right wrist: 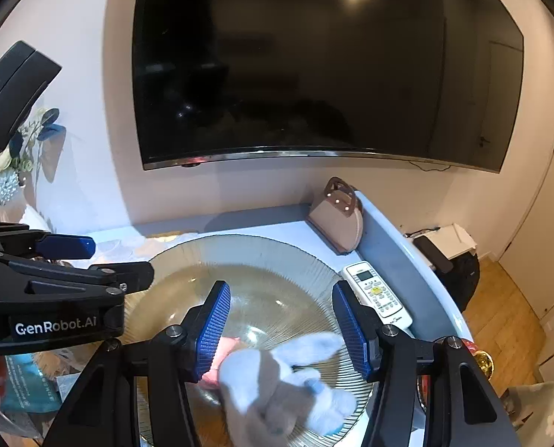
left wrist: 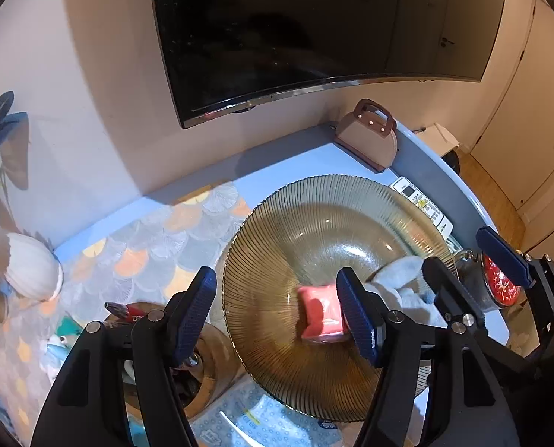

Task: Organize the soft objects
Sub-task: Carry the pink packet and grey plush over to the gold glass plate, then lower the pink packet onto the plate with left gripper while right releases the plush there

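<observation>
A ribbed amber glass plate (left wrist: pixel 277 246) (right wrist: pixel 277 257) sits on the light blue table. A pink soft toy (left wrist: pixel 319 313) (right wrist: pixel 226 350) lies in it. A grey-white plush rabbit (left wrist: pixel 399 279) (right wrist: pixel 277 376) lies in the plate beside the pink toy. My left gripper (left wrist: pixel 277 316) is open above the plate's near left rim, touching nothing. My right gripper (right wrist: pixel 282 331) (left wrist: pixel 474 257) is open just above the rabbit, its jaws apart on either side of the ears.
A beige handbag (left wrist: pixel 368 138) (right wrist: pixel 338 219) stands at the table's back right. A white remote (left wrist: pixel 424 205) (right wrist: pixel 377 294) lies right of the plate. A TV (left wrist: pixel 314 29) hangs on the wall. A shell ornament (left wrist: pixel 31 272), packets (left wrist: pixel 239 421) and a red-lidded jar (left wrist: pixel 500 279) surround the plate.
</observation>
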`<state>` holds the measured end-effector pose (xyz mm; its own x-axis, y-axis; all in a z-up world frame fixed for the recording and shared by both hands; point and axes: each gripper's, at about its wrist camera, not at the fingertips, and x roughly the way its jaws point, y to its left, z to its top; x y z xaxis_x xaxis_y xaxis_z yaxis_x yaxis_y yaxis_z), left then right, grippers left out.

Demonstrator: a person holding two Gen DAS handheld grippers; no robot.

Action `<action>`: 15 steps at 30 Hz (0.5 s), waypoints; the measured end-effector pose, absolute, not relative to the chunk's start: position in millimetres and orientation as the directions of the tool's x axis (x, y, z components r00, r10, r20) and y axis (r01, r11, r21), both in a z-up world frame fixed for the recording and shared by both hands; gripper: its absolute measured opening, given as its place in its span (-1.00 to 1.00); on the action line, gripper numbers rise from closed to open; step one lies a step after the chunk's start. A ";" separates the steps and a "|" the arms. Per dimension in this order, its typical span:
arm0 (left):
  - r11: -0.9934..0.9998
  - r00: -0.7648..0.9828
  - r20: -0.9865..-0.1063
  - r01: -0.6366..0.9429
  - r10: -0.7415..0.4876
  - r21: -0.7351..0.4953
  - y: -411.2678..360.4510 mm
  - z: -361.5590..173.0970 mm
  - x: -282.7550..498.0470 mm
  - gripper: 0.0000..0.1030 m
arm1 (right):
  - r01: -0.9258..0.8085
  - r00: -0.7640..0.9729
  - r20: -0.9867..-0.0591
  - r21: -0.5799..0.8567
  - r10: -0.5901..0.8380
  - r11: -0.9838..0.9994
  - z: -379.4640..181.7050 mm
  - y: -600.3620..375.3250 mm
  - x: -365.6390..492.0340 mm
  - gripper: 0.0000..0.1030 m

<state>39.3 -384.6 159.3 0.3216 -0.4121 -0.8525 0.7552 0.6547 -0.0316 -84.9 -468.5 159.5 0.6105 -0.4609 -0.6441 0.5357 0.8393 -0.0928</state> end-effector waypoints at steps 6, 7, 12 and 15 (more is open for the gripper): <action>0.655 0.316 -0.853 0.755 -0.415 -0.039 -384.3 160.1 38.9 0.26 | 0.520 0.620 -0.639 -0.102 -0.456 0.848 160.7 -464.3 -82.9 0.08; 0.655 0.316 -0.853 0.754 -0.415 -0.039 -384.0 160.1 39.1 0.26 | 0.519 0.620 -0.638 -0.103 -0.457 0.848 160.8 -463.8 -82.8 0.08; 0.663 0.318 -0.854 0.747 -0.411 -0.040 -382.2 159.9 40.3 0.26 | 0.521 0.620 -0.636 -0.103 -0.459 0.848 161.8 -463.5 -83.8 0.08; 0.669 0.320 -0.856 0.742 -0.405 -0.040 -380.2 159.1 41.4 0.26 | 0.525 0.620 -0.635 -0.102 -0.461 0.845 162.8 -463.4 -85.7 0.08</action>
